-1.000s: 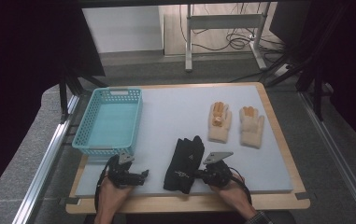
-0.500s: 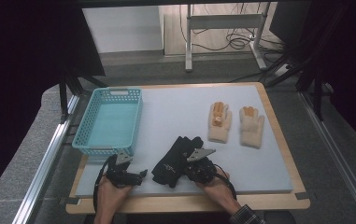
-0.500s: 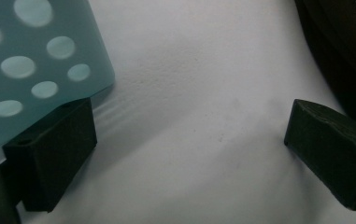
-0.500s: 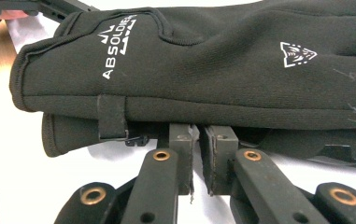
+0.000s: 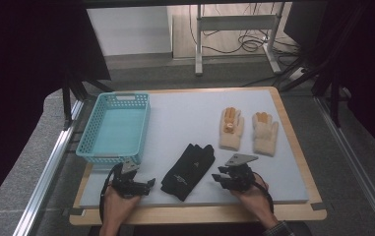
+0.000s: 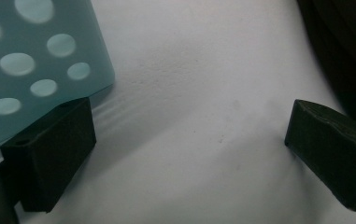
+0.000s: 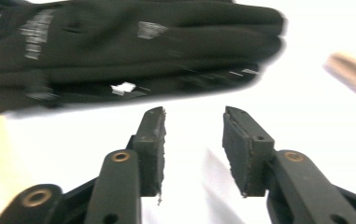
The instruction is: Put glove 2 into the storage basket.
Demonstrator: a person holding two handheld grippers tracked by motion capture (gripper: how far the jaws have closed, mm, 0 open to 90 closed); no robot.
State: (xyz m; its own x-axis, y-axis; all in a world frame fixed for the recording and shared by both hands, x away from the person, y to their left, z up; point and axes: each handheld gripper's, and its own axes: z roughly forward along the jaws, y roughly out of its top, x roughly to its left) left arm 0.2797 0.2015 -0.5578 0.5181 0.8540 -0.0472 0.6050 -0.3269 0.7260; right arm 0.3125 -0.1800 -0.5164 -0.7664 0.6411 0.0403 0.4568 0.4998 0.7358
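- High view: I see the black gloves [image 5: 189, 170] lying at 6 o'clock on the grey mat [image 5: 185, 118], between my left gripper [image 5: 148, 184] and right gripper [image 5: 216, 177]. A teal basket [image 5: 89, 147] sits at 9 o'clock, and two cream gloves [image 5: 248, 130] at 3 o'clock.
- Left gripper view: jaws spread wide over bare mat, basket corner [image 6: 26, 60] at 10 o'clock.
- Right gripper view: jaws parted, empty; the blurred gloves [image 7: 133, 51] probably lie just beyond, at 12 o'clock.

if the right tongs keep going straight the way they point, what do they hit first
Most likely the black glove. It lies right across the line of the open right tongs, with only bare mat between them, though the blur makes the gap hard to judge.
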